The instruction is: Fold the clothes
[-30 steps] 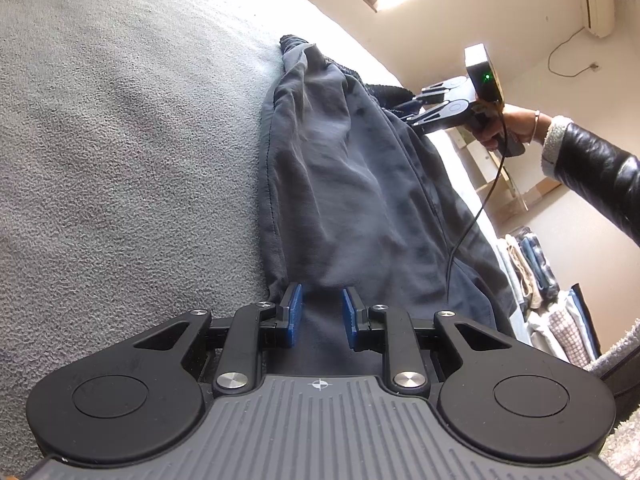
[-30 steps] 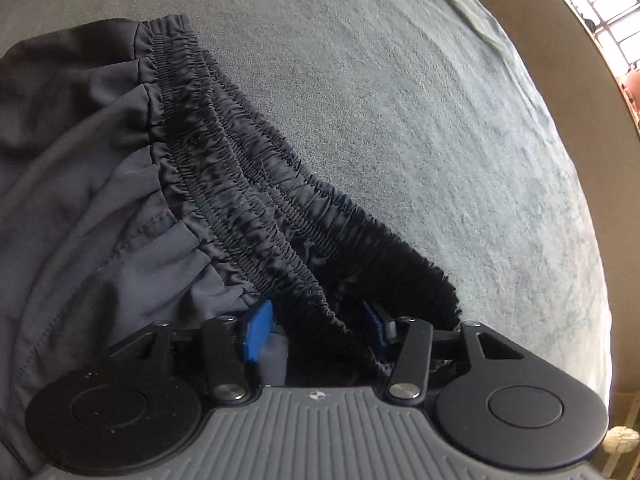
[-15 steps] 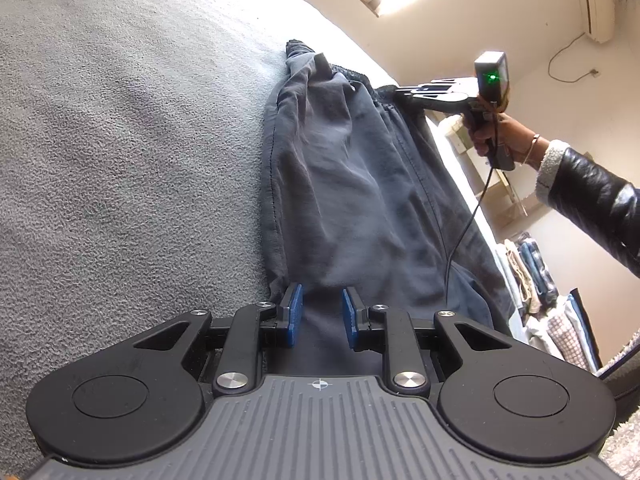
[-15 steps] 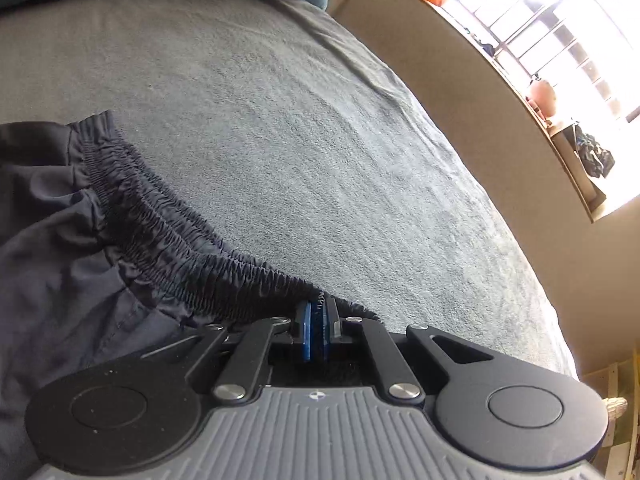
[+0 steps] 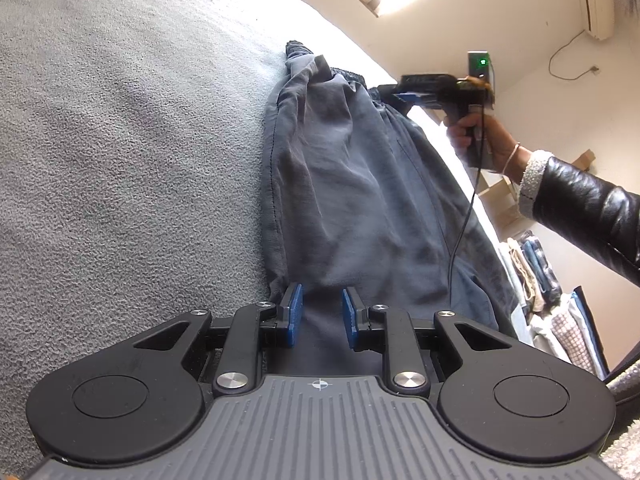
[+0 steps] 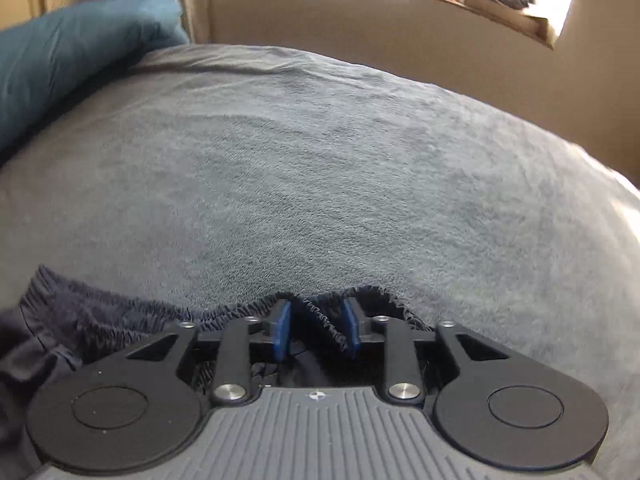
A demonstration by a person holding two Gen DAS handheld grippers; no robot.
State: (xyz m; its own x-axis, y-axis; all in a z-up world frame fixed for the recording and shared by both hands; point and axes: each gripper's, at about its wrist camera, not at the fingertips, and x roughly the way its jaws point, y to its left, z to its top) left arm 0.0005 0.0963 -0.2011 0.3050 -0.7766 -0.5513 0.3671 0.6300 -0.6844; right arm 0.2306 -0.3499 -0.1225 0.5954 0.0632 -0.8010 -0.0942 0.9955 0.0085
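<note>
Dark grey trousers (image 5: 360, 196) lie lengthwise on the grey bed cover (image 5: 120, 140). My left gripper (image 5: 322, 312) is open over the near end of the trousers, the cloth between its blue pads. My right gripper (image 6: 316, 330) is open at the elastic waistband (image 6: 320, 320), which lies between its pads. In the left wrist view the right gripper (image 5: 400, 94) shows at the far waistband end, held by a hand in a black sleeve.
A blue pillow (image 6: 68, 64) lies at the far left of the bed. A wall and a bright window sill (image 6: 480, 4) stand beyond the bed. Stacked folded clothes (image 5: 536, 268) sit on shelves to the right of the bed.
My right gripper, shut on the waistband half a second ago, has opened and tilted up to look across the bed. The left gripper has stayed in place, open.
</note>
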